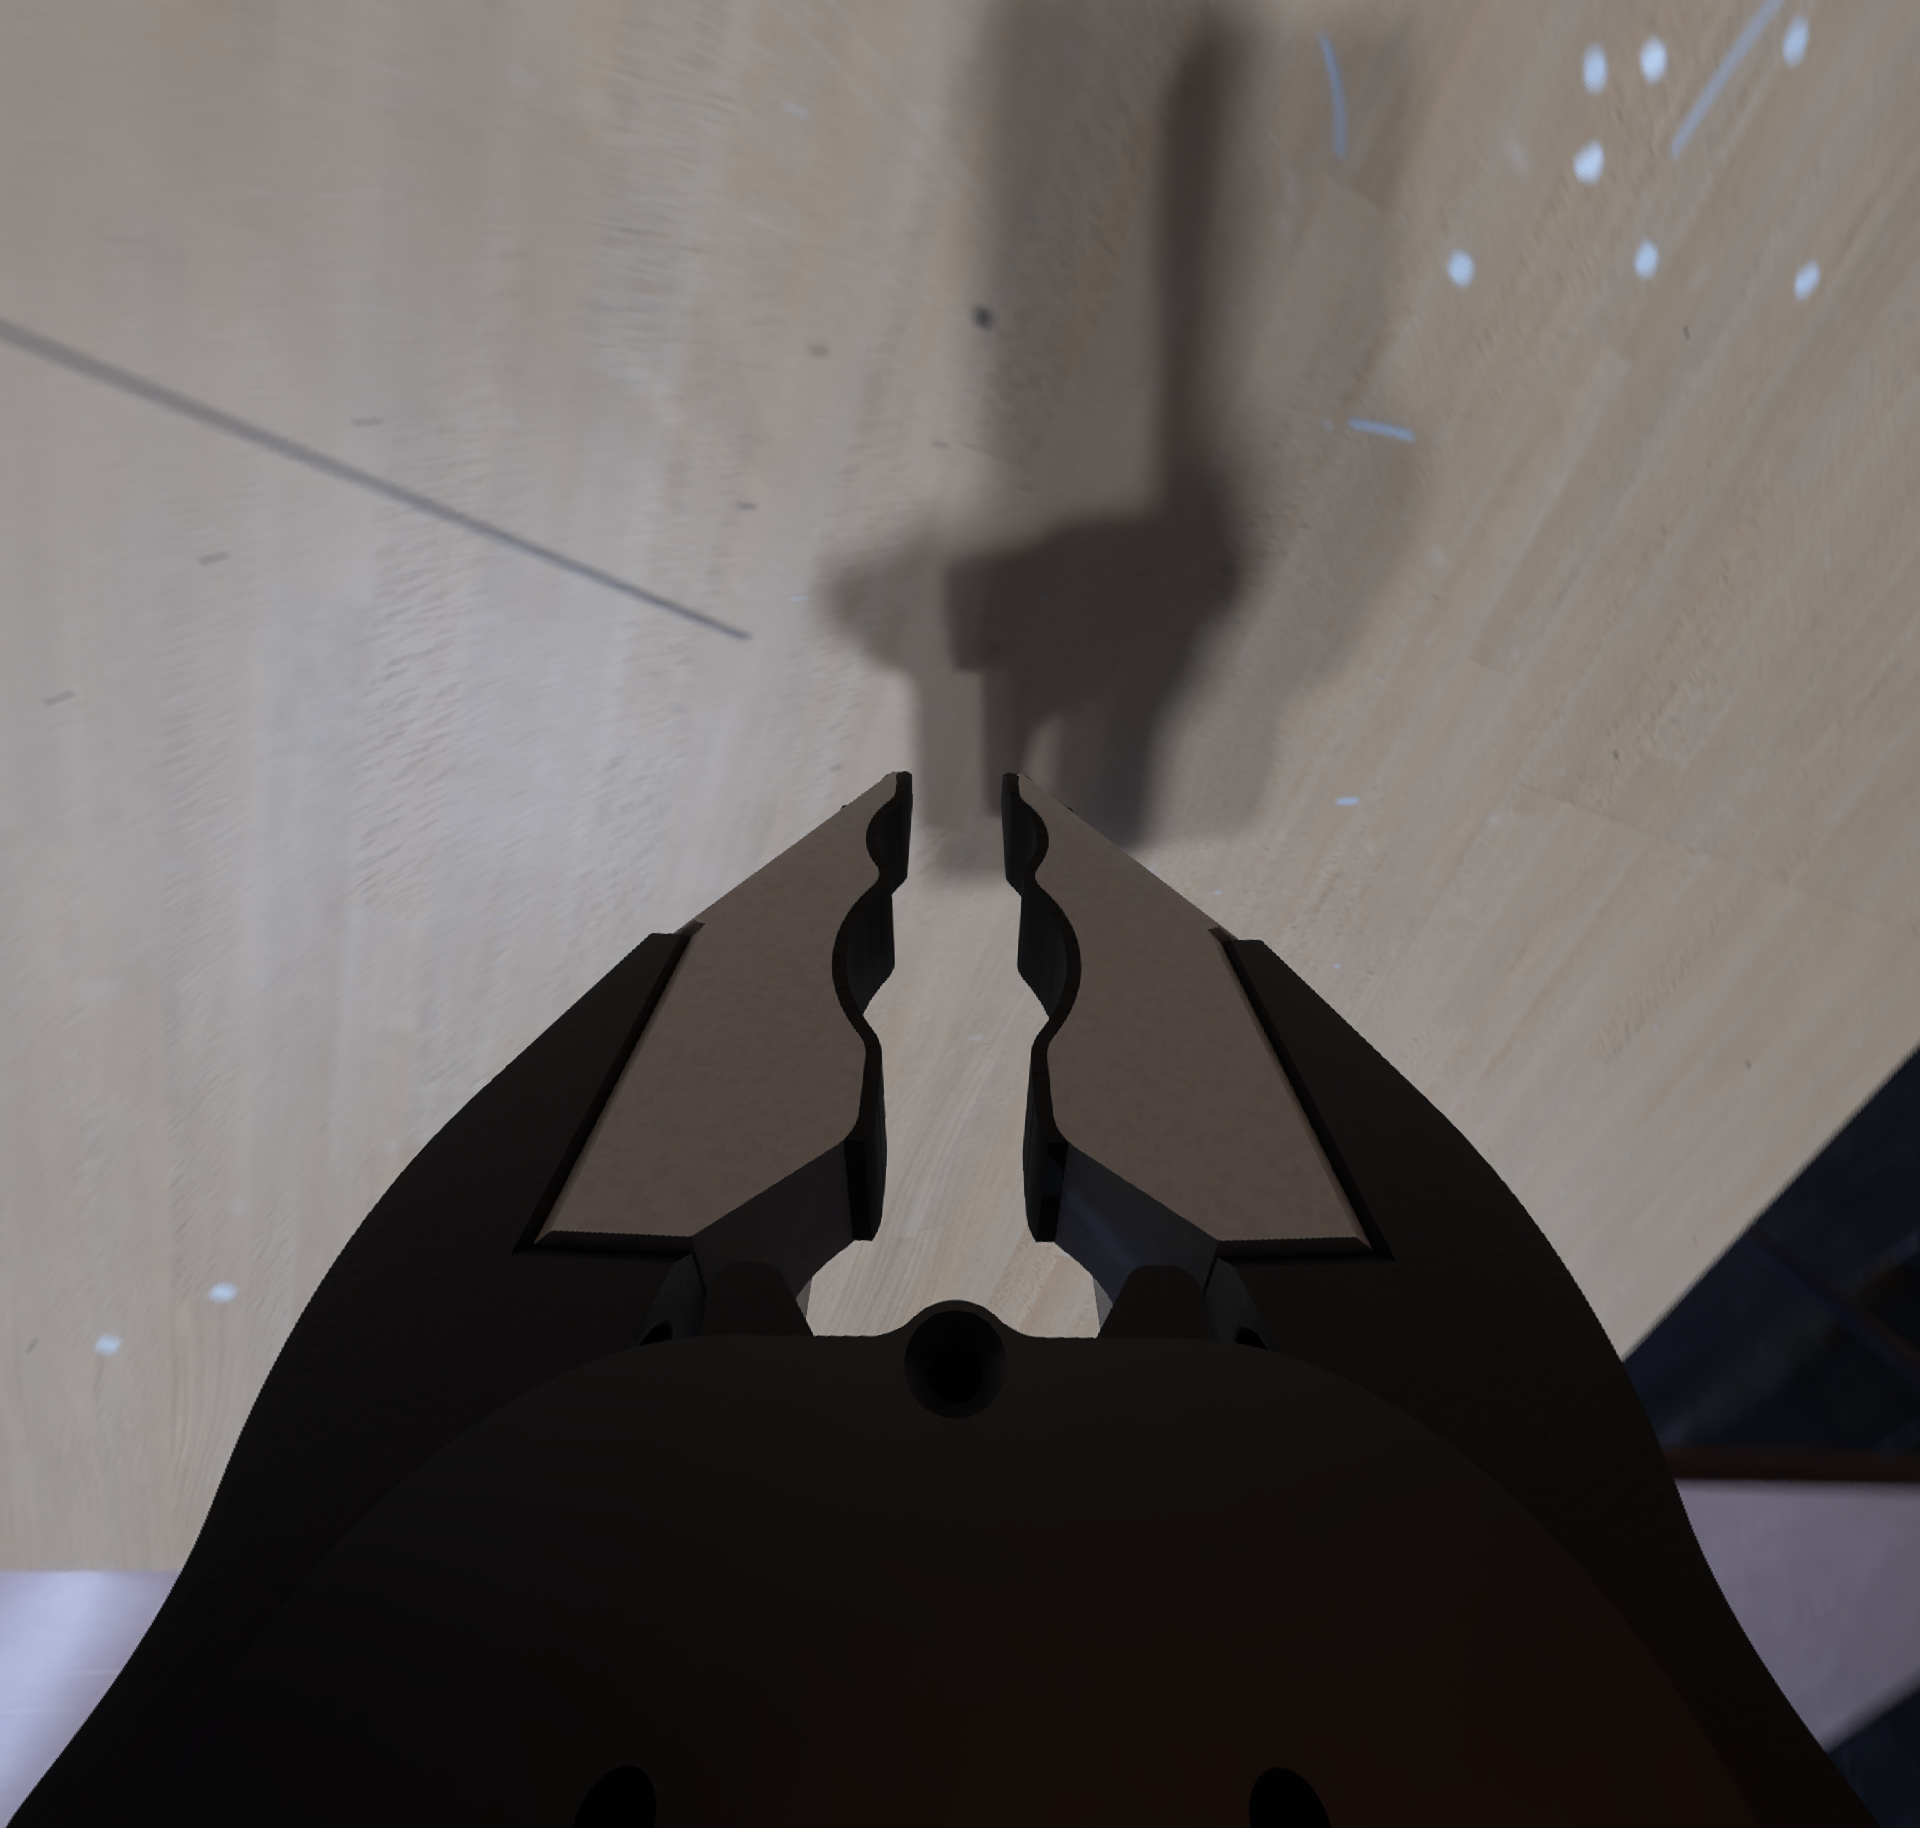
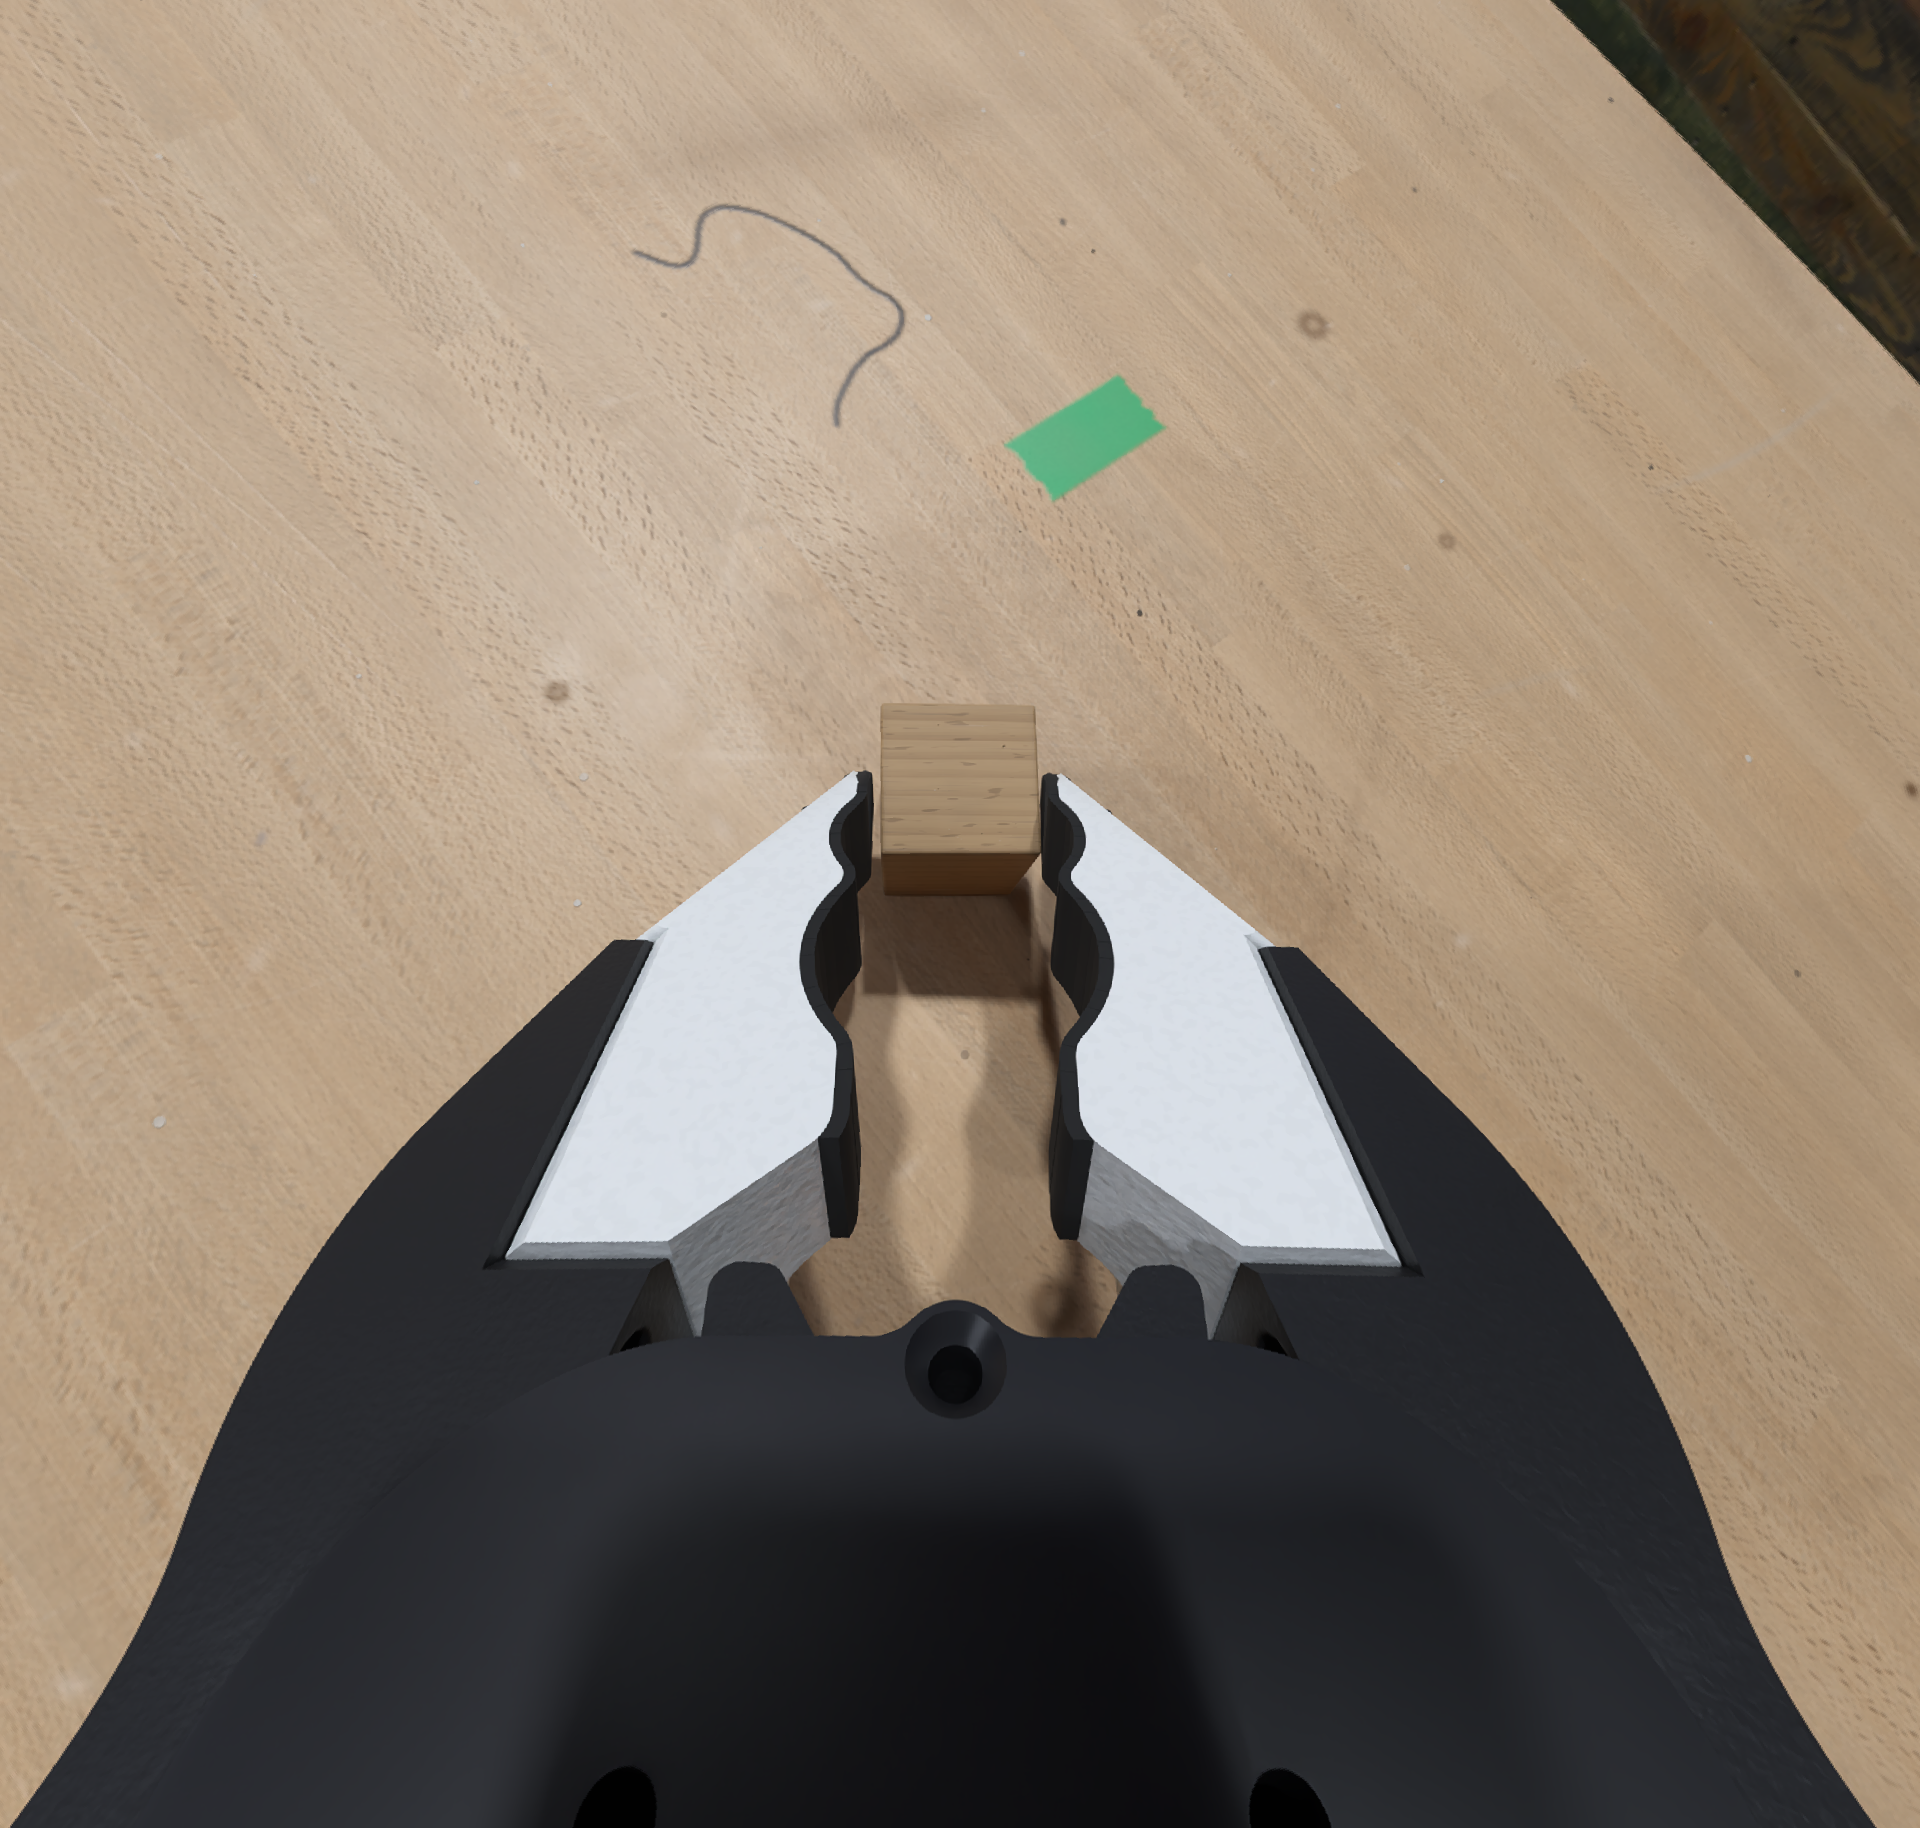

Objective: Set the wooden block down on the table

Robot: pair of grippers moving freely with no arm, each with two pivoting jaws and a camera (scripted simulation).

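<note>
In the right wrist view, a small light wooden block point(image 2: 958, 791) sits between the fingertips of my right gripper point(image 2: 956, 791). The gripper is shut on it. The block's shadow falls on the wooden table point(image 2: 416, 635) nearer to me and apart from the block, so the block hangs a little above the surface. In the left wrist view, my left gripper point(image 1: 956, 791) hovers over the table point(image 1: 416, 843) with a narrow gap between its fingertips and nothing in it. The block does not show in that view.
A green tape patch point(image 2: 1086, 436) and a grey scribbled line point(image 2: 790, 261) lie on the table beyond the block. The table edge runs along the upper right point(image 2: 1766, 147). In the left wrist view, a gripper's shadow point(image 1: 1101, 573) falls ahead and the table edge point(image 1: 1714, 1207) is at lower right.
</note>
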